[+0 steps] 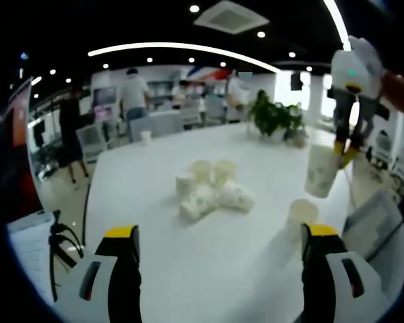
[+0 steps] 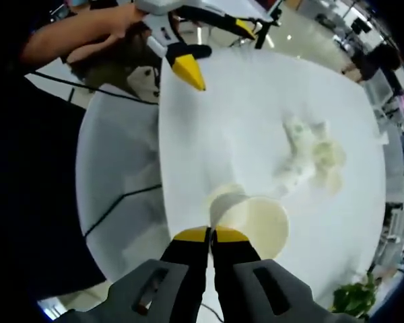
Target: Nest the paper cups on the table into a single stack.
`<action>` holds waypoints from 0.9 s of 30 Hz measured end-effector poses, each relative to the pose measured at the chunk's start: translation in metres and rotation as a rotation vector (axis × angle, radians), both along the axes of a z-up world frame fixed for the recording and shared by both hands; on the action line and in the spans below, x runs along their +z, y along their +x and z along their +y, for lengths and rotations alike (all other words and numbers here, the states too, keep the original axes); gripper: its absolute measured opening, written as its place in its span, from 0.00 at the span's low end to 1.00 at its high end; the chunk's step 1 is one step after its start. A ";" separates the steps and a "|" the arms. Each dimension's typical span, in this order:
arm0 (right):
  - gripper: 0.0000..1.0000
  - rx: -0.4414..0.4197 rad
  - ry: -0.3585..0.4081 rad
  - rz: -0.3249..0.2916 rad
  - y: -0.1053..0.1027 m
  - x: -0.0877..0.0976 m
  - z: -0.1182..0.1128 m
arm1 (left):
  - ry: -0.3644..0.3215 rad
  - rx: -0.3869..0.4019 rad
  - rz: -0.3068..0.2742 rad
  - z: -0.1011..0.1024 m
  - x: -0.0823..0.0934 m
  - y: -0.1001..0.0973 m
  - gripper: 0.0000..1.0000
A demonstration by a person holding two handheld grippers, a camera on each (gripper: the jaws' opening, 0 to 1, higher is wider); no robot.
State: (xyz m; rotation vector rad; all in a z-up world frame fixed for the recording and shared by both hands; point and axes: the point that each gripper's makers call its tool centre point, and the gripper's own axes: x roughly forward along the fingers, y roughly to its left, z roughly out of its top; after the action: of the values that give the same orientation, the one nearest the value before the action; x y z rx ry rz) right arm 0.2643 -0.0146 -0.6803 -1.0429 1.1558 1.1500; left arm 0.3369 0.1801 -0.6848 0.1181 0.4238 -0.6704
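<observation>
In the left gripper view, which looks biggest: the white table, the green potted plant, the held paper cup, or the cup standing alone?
1. White table
2. Green potted plant
3. Held paper cup in the right tool
4. Lone standing cup

Nearness skews plant against cups.

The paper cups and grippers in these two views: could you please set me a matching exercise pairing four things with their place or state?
Things:
1. right gripper
2. left gripper
3. pile of cups
4. potted plant

Places or states:
A. lying in the middle of the table
B. shut on a paper cup held above the table
C. at the table's far end
D. open, holding nothing

Pairs: 1-B, 2-D, 3-A, 4-C
</observation>
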 end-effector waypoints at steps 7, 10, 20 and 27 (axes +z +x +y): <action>0.00 -0.009 0.006 -0.004 -0.001 -0.008 0.001 | 0.002 -0.002 0.002 0.001 -0.002 -0.001 0.99; 0.00 -0.009 0.001 -0.003 -0.002 -0.011 -0.001 | 0.002 -0.002 0.002 0.001 -0.001 -0.001 0.99; 0.00 -0.034 0.014 -0.010 0.000 -0.025 -0.001 | 0.000 -0.007 0.006 -0.003 -0.001 -0.002 0.99; 0.00 -0.046 0.019 -0.009 0.001 -0.029 -0.002 | 0.004 -0.011 0.006 -0.003 -0.001 0.000 0.99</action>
State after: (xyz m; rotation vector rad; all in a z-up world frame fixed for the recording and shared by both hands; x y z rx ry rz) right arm 0.2651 -0.0166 -0.7098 -1.0012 1.1534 1.1173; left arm 0.3365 0.1768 -0.6855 0.1225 0.4306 -0.6804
